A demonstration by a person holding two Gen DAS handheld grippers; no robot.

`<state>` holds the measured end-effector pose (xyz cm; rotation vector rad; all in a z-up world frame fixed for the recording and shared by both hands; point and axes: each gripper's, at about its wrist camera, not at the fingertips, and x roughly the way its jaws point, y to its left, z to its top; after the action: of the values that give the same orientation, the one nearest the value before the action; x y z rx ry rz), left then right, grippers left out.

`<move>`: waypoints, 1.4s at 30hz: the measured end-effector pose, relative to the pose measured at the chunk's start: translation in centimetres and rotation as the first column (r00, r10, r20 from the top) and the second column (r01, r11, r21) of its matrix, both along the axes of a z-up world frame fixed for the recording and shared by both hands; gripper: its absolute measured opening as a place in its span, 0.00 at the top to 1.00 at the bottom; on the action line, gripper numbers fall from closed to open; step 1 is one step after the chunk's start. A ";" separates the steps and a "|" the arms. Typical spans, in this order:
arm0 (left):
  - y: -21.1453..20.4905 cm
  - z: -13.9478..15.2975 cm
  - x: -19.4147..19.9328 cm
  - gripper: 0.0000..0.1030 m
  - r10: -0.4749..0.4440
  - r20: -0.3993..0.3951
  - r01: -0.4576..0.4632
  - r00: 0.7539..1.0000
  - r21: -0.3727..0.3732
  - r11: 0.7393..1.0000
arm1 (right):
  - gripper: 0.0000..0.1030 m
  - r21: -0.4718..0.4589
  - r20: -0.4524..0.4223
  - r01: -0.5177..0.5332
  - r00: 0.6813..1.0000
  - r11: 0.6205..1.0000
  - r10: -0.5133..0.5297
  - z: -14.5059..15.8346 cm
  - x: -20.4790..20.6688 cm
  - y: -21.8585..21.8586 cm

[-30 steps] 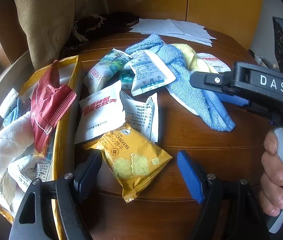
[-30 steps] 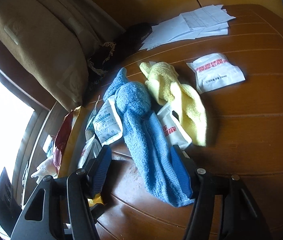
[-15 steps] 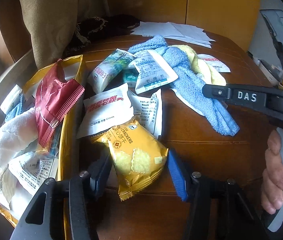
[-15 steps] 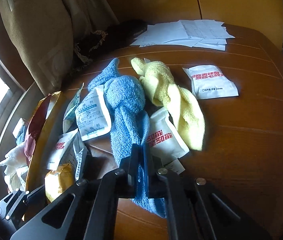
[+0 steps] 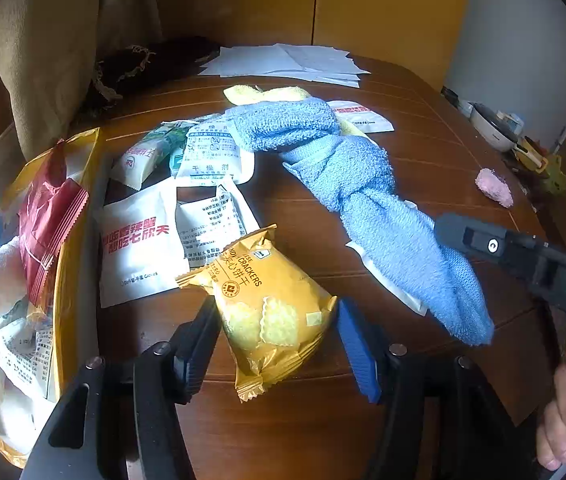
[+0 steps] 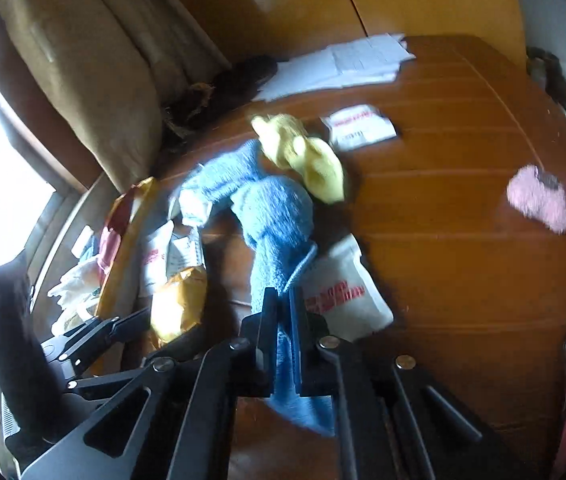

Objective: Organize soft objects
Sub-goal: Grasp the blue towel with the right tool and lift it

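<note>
The right tongs (image 6: 283, 312) are clamped on the near end of the blue towel (image 6: 273, 216), the cloth pinched thin between the pads though the jaws are easing open slightly. The rest of the towel trails ahead of them across the desk (image 6: 463, 240) toward the yellow cloth (image 6: 311, 160). A white packet (image 6: 343, 292) lies just beside the right tongs, partly under the towel.

The left tongs (image 5: 279, 336) straddle the yellow cracker packet (image 5: 271, 300), which sits between the 2 jaws. They are opening a little, and the right pad does not look pressed on the wrapper, so I would not call it held.

To do this step well, in my judgement:
- Tighten the right tongs before lifting further, since loose terry can slip out.
- Raise the towel high enough that its far end clears the white packet and the yellow cloth, or they may be dragged along.
- Close the left tongs gently across the packet's middle, as the crackers inside would crush.
- Carry the packet to the yellow bag (image 5: 71, 240), just left of the left tongs.
</note>
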<state>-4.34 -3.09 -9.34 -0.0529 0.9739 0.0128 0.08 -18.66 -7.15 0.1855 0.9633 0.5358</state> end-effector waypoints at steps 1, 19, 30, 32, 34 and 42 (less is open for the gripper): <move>0.1 0.1 0.0 0.34 -0.001 0.001 0.001 1.000 -0.001 1.000 | 0.83 -0.011 0.023 0.011 1.000 1.000 -0.011 0.4 0.2 0.1; 2.1 -0.5 0.9 0.44 0.078 0.027 -0.076 0.997 -0.046 0.996 | 0.62 -0.020 0.012 -0.060 0.998 0.998 0.060 -2.6 6.6 5.6; 3.1 2.3 -0.8 0.46 0.085 0.141 -0.062 0.986 -0.162 0.985 | 0.64 0.268 0.111 0.023 0.992 0.963 -0.054 0.1 6.3 0.7; 3.2 2.7 -0.9 0.46 0.085 0.150 -0.057 0.985 -0.182 0.982 | 0.64 0.317 0.136 0.013 0.989 0.948 -0.059 0.7 6.0 0.2; 3.2 2.8 -1.1 0.46 0.086 0.154 -0.055 0.984 -0.194 0.980 | 0.64 0.369 0.169 0.002 0.983 0.929 -0.070 1.3 5.6 -0.5; 3.2 2.8 -1.0 0.46 0.092 0.150 -0.060 0.984 -0.204 0.977 | 0.64 0.426 0.171 -0.006 0.982 0.904 -0.074 1.7 5.4 -1.3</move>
<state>-5.37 0.06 -6.54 -0.2714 0.8108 -0.0179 5.53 -19.91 -5.50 0.5365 0.6509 0.7156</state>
